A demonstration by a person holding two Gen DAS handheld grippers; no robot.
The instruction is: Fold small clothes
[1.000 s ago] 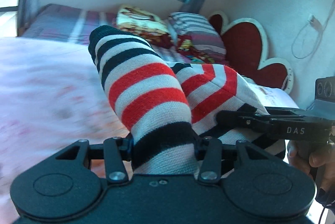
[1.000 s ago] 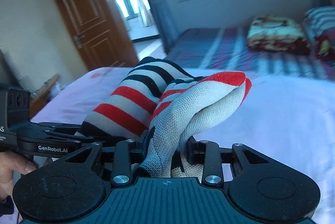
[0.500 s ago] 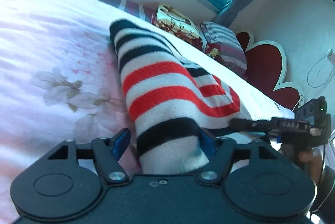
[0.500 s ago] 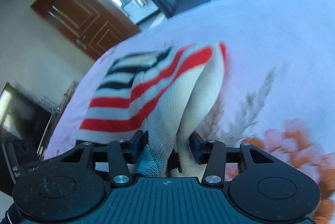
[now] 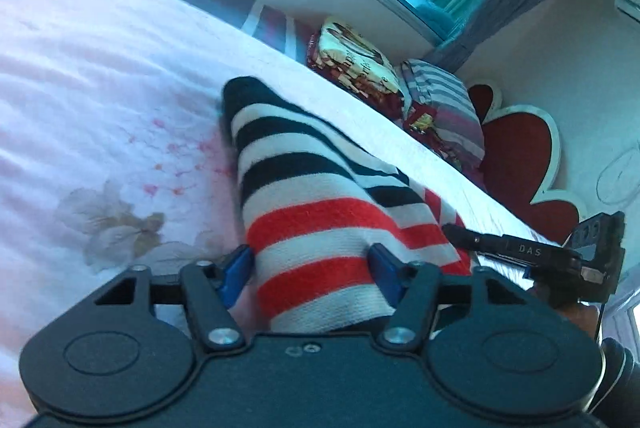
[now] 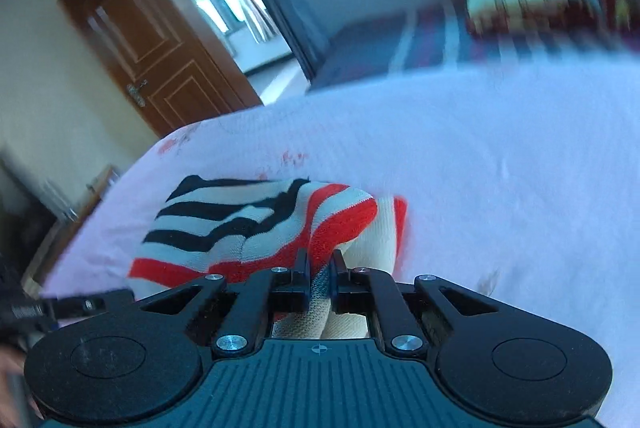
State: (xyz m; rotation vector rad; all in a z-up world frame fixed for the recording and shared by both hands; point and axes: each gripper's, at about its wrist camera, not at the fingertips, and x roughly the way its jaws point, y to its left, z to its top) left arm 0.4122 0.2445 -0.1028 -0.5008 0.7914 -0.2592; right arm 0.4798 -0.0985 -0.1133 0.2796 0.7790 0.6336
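Striped sock (image 5: 320, 228), banded in black, white and red, lies on the pink floral bedsheet (image 5: 100, 108), doubled over itself with its far end pointing toward the pillows (image 5: 400, 88). Left gripper (image 5: 310, 268) straddles the near end of the knit: its blue-padded jaws stand fairly wide and are closing, with the fabric between them, the right pad at the fabric's edge and a sliver of gap on the left. Right gripper (image 6: 320, 264), seen in its own view, is pinched nearly closed on a thin pleat at the red-striped edge. Risk, as a judgement: if the left jaws close on both layers at once, or the right pinch drags as it withdraws, the soft knit may bunch and the fold slide open; the thin pleat could also slip free. Both tools tilt downward toward the mattress from the near side, and the right one reaches in across the lower right of the left camera's view.
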